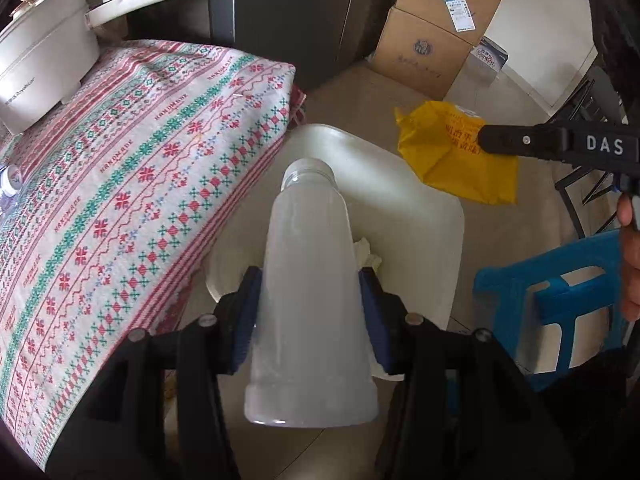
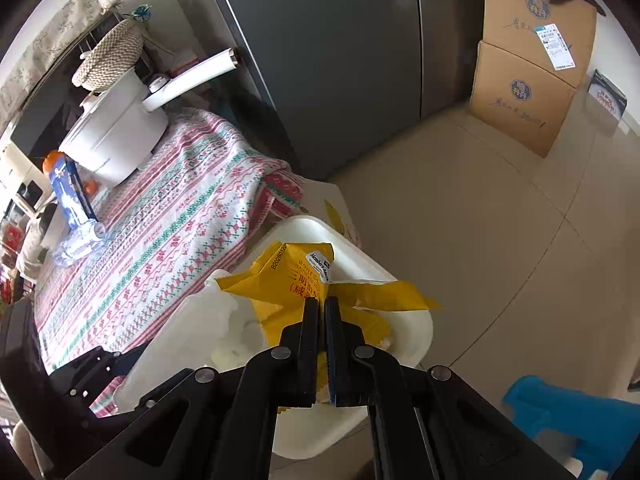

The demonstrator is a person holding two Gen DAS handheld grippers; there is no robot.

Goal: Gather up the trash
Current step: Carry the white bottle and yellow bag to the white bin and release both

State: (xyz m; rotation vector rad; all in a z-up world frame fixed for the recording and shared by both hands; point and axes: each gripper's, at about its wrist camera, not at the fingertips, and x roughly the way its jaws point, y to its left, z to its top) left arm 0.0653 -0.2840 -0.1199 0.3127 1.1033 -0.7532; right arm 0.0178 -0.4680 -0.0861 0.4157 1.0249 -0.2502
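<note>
Bottle: your left gripper [image 1: 310, 308] clamps the cloudy bottle [image 1: 308, 280], neck pointing down toward the white bin [image 1: 424, 216].
Wrapper: your right gripper [image 2: 322, 308], angled down, pinches the yellow wrapper [image 2: 296, 280] over the bin.

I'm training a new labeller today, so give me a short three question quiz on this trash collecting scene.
1. True or false: the left gripper holds a cloudy plastic bottle.
2. What colour is the wrapper pinched by the right gripper?
3. What sits below both items: A the white bin, B the blue stool, C a cardboard box?

Key: 1 true; 2 yellow; 3 A.
</note>
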